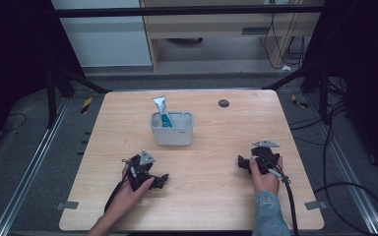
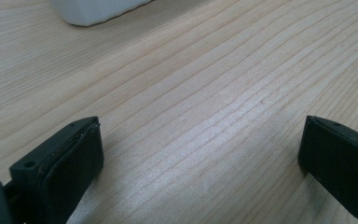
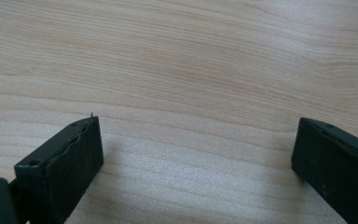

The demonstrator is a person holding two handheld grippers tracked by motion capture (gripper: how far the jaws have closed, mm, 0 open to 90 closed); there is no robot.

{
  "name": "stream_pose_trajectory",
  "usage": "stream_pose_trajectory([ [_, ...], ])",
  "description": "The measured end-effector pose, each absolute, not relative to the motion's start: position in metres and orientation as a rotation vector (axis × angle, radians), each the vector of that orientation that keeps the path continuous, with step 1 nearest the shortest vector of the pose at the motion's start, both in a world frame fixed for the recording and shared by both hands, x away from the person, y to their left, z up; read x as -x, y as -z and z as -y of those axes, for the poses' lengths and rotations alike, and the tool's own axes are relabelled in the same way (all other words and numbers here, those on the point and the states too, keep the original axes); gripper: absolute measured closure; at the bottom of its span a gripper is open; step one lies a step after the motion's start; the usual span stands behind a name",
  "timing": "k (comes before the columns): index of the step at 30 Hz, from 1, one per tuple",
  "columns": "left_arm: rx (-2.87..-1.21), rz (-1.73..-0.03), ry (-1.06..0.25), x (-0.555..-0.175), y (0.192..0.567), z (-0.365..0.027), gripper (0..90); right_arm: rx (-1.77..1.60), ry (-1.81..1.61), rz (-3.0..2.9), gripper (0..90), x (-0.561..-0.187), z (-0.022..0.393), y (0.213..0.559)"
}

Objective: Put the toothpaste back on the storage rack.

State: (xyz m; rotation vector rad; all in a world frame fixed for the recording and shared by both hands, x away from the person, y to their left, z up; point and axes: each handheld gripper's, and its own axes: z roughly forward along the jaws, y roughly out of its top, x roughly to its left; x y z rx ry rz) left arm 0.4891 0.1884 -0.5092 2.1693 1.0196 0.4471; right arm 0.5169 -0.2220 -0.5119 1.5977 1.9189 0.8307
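Toothpaste tube (image 1: pixel 161 111) stands tilted in the white holder (image 1: pixel 173 132) at mid-table (image 1: pixel 211 196), cap end down, white with a teal band. We judge no step begun: both tools rest on bare wood near us. Left gripper (image 2: pixel 200 154) spread wide, empty; right gripper (image 3: pixel 196 154) likewise. Next move calls for reaching forward to the tube.

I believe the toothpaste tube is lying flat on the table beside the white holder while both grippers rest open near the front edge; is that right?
Not quite: the toothpaste tube stands inside the white holder, leaning at its left end, as the high view shows. The rest holds: the left gripper and the right gripper rest open near the front edge.
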Motion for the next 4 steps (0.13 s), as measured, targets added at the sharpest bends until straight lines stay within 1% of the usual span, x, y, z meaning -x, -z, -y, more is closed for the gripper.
stream_pose_trajectory([
  [4,-2.171,-1.017,-0.449,-0.4892,0.5092,-0.1885,0.0,-1.612,-0.82,-1.906,0.7,-0.5175,0.2206,0.5122],
])
